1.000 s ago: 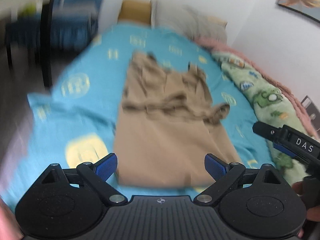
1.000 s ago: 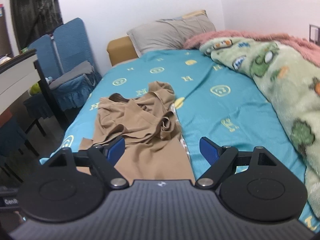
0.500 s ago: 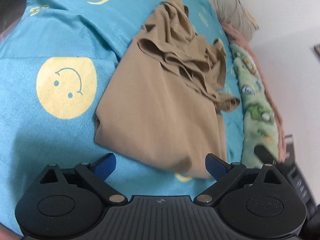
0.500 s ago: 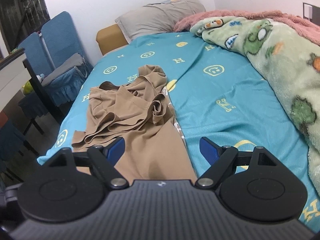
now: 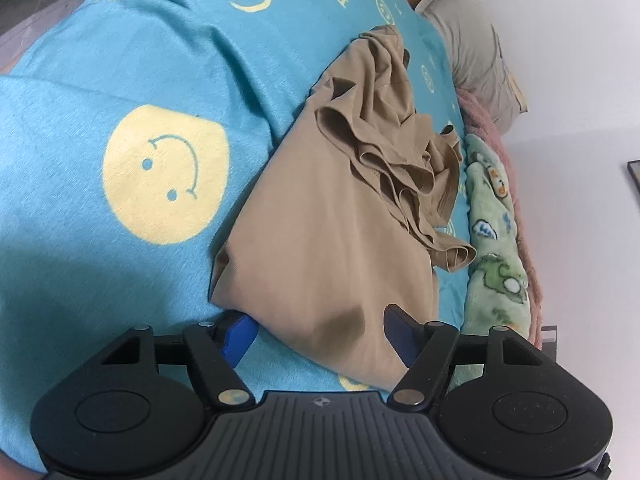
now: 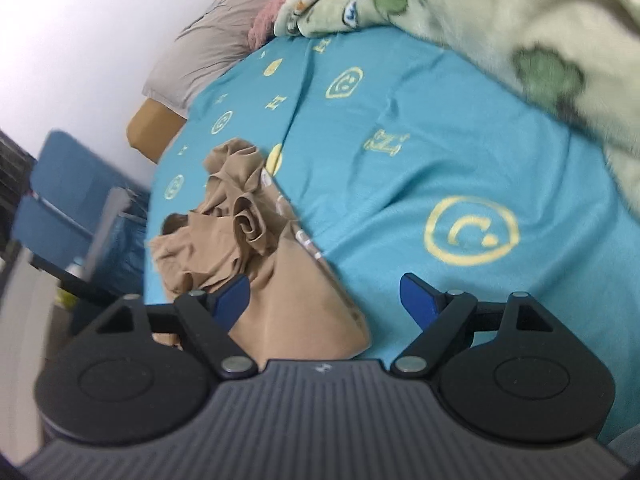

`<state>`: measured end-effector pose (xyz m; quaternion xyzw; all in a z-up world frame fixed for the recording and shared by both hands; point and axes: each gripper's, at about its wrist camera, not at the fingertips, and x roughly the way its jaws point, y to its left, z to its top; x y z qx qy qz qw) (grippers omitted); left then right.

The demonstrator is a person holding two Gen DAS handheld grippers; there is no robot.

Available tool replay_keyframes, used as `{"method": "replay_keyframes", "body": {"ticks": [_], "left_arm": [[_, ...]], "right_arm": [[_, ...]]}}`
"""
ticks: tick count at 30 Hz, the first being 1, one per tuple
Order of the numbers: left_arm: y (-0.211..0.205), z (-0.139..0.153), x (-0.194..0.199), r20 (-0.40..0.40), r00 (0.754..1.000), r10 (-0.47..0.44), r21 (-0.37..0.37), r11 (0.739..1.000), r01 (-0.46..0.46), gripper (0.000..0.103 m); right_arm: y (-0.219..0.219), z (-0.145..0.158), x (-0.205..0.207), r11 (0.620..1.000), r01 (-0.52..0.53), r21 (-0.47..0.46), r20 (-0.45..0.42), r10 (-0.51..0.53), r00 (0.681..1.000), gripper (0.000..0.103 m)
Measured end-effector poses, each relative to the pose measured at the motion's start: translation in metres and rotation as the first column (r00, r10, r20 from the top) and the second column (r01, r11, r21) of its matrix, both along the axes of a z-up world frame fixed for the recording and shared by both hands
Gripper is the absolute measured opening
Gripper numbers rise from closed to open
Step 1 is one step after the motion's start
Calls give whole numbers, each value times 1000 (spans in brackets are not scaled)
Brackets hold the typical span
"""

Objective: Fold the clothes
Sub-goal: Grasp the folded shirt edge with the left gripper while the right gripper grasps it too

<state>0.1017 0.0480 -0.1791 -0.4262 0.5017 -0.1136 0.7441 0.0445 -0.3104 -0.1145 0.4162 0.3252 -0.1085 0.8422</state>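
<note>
A tan garment (image 5: 332,240) lies on the blue bed sheet (image 5: 120,60), flat at its near end and bunched in folds at its far end. My left gripper (image 5: 318,330) is open, low over the garment's near hem, with one blue pad at the hem's left corner and the other over the fabric. In the right wrist view the same garment (image 6: 280,280) lies at the lower left. My right gripper (image 6: 326,300) is open, straddling the garment's near right corner, tilted to the side.
A green cartoon blanket (image 6: 520,20) and a pink blanket (image 5: 492,136) lie along the bed's right side. A grey pillow (image 6: 208,52) is at the head. Blue chairs (image 6: 60,192) and a table edge stand left of the bed.
Both grippers have dropped and moved in toward the garment's near hem. The left one now reaches the left corner. The right one has tilted and come close to the right corner.
</note>
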Motion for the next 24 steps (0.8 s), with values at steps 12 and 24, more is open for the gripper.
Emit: {"method": "replay_keyframes", "body": {"ticks": [12, 24], "left_arm": [[19, 5, -12, 51, 990, 135, -38, 990, -133, 6], [16, -2, -10, 1, 995, 101, -16, 995, -101, 46]], "right_arm": [[31, -71, 16, 851, -99, 516, -41, 140, 989, 84], [17, -68, 14, 909, 7, 418, -58, 19, 998, 15]]}}
